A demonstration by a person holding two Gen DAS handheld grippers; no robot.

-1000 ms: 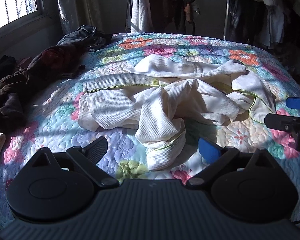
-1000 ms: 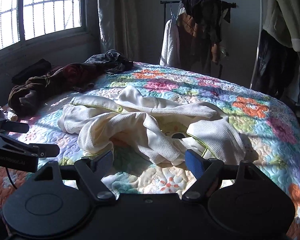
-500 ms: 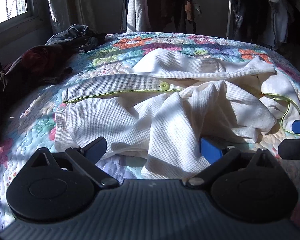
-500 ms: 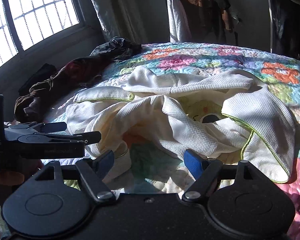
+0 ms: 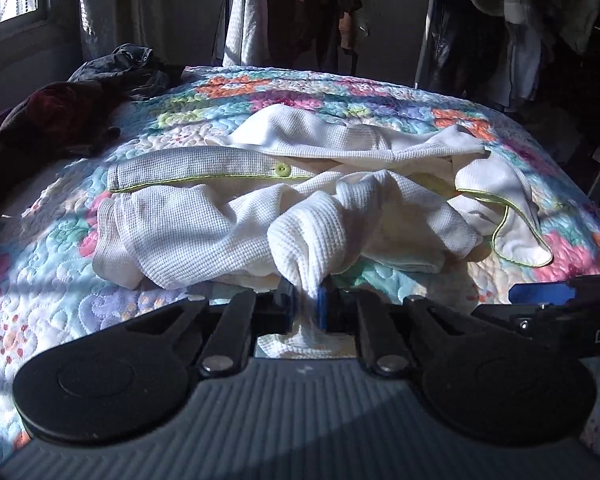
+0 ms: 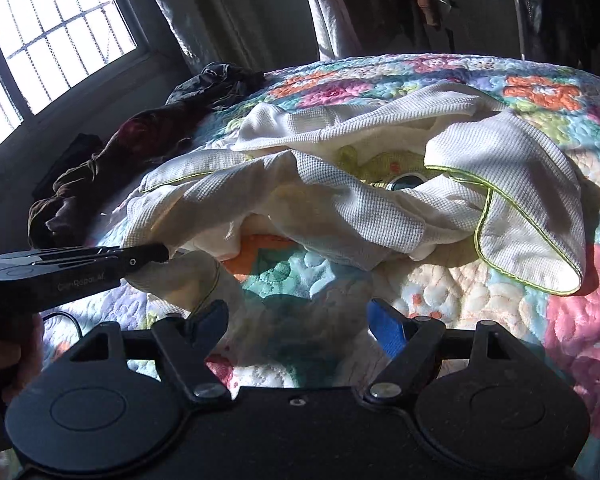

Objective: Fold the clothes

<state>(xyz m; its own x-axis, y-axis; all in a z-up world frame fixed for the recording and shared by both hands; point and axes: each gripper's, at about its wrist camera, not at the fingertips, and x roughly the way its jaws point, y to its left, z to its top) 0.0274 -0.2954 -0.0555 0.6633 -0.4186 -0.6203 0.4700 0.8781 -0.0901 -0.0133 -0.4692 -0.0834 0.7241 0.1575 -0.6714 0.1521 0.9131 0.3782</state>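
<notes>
- Garment location: the crumpled white waffle-knit garment with lime-green piping [image 5: 260, 216] lies bunched across the middle of the floral quilted bedspread [image 5: 40, 280], with one lime-green button [image 5: 283, 168] showing on its flat placket
- Left gripper [image 5: 306, 308]: the blue-padded fingers are closed together on a hanging fold of the white garment, at the near edge of the pile; the right-wrist view shows the same pinch from the side
- Right gripper [image 6: 300, 320]: the jaws stand wide apart and hold nothing; it hovers over bare quilt, just near of the garment, and its blue fingertips [image 6: 384, 326] touch no cloth
- Surroundings: a heap of dark clothes [image 5: 60, 116] lies at the far left of the bed, well apart from the white garment; more clothes hang on a rack [image 5: 300, 8] beyond the far edge
- Risk, slip: the left grip appears to hold only a narrow bunched fold; a quick lift could pull the knit out of the pads
- Risk, tangle: the layers overlap, so lifting from one point may drag the whole pile rather than spread it flat
- Risk, wrong layer: the piped flap [image 6: 520, 208] at the right lies over other cloth; a deep reach by the right gripper could take two layers at once
- Risk, snag: closing low could catch the quilt with the garment
</notes>
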